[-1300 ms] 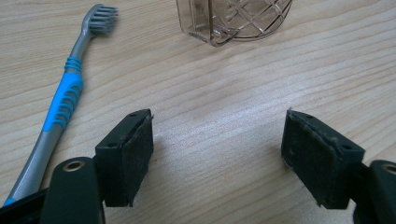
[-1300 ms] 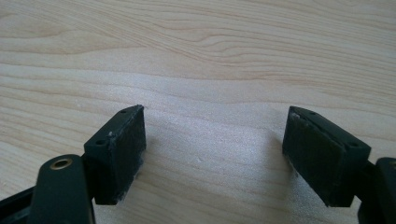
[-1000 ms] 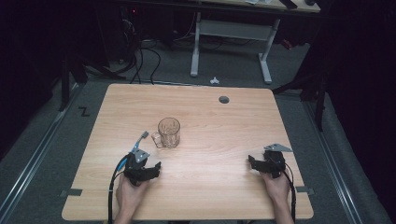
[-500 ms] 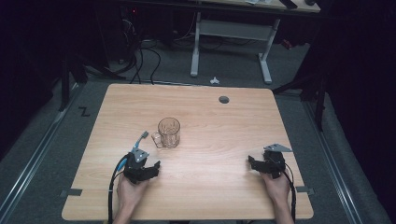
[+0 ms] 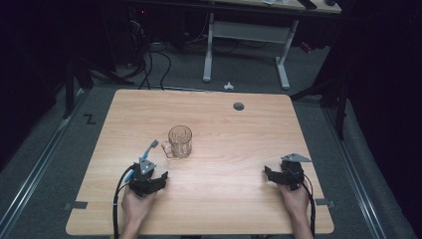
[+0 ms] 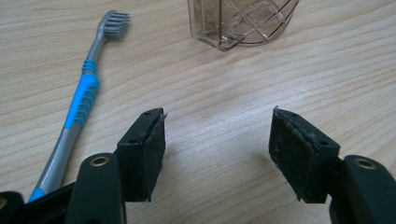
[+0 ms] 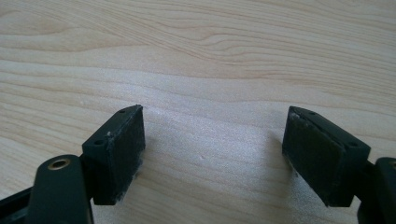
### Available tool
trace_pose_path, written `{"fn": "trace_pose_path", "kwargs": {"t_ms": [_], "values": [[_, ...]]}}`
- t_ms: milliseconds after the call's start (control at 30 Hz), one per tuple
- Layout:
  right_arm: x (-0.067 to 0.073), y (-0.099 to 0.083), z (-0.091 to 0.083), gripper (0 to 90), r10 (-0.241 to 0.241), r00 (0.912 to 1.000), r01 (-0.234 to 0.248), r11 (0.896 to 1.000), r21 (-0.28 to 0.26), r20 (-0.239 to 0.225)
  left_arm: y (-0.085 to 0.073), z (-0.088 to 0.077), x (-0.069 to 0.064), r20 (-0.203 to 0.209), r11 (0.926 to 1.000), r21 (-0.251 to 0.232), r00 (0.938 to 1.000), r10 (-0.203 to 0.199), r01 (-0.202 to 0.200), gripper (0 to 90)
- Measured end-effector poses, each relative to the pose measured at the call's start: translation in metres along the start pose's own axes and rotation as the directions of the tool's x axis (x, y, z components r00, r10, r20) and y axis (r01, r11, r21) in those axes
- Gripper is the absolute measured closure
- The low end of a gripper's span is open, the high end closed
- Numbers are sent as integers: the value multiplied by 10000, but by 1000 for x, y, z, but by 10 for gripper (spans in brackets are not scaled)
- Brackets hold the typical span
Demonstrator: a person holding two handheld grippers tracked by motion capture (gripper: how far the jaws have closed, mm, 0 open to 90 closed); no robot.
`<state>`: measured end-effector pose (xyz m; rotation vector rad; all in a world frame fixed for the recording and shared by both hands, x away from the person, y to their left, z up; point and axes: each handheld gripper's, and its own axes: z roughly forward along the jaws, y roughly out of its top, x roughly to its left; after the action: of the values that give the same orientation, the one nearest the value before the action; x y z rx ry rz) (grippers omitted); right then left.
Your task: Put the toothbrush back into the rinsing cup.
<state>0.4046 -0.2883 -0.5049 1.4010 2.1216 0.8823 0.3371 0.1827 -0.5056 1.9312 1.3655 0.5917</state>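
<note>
Blue-and-grey plastic toothbrush (image 6: 80, 103) lies flat on the pale wooden desk (image 5: 239, 144), just left of the clear faceted glass mug (image 5: 179, 141). It looks light, stiff and slim, best pinched across its ribbed blue grip. The left gripper (image 6: 217, 149) has just been closing its jaws, yet they stand apart on nothing, the brush outside them. The right gripper (image 7: 215, 154) rests well apart, jaws wide and empty.

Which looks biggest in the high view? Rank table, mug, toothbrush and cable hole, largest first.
1. Table
2. Mug
3. Toothbrush, partly hidden by the left gripper, so close to the mug and unsure
4. Cable hole
</note>
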Motion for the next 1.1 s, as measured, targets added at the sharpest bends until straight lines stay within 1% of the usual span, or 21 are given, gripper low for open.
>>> {"fn": "trace_pose_path", "kwargs": {"t_ms": [100, 167, 333, 433, 533, 700, 800, 900, 967, 1000, 1100], "values": [[0, 0, 0, 214, -6, 10000, 6, 10000, 0, -2, -1, 0, 0, 152, 9998, 216, 9999, 46, -49, 360], [0, 0, 0, 214, -14, 10000, 14, 10000, -1, -1, -1, -2, 0, 131, 9996, 273, 9999, 55, -58, 349], [0, 0, 0, 214, -9, 10000, 9, 10000, -2, 0, -1, -9, 1, 130, 9997, 243, 9999, 85, -88, 344], [0, 0, 0, 214, -13, 10000, 13, 10000, -1, -1, -2, -16, 4, -19, 9992, 384, 10000, 56, -56, 336], [0, 0, 0, 214, -15, 10000, 15, 10000, -2, -3, -3, -20, 7, -30, 9990, 456, 10000, -10, 12, 337], [0, 0, 0, 214, -14, 10000, 14, 10000, -1, -3, -6, -27, 10, -197, 9981, 616, 9998, 44, -32, 376], [0, 0, 0, 214, -13, 10000, 13, 10000, -1, -1, -6, -30, 11, -173, 9980, 627, 9998, 53, -42, 374], [0, 0, 0, 214, -12, 10000, 12, 10000, -2, -2, -5, -33, 12, -168, 9974, 703, 9997, 170, -158, 371], [0, 0, 0, 214, -8, 10000, 8, 10000, -2, -1, -4, -35, 14, -12, 9977, 674, 10000, 29, -28, 372], [0, 0, 0, 214, -8, 10000, 8, 10000, -2, -2, -3, -37, 16, 109, 9982, 598, 9999, -102, 96, 377], [0, 0, 0, 214, -15, 10000, 15, 10000, -2, 0, 0, -41, 18, -61, 9985, 547, 10000, -14, 18, 388]]}}
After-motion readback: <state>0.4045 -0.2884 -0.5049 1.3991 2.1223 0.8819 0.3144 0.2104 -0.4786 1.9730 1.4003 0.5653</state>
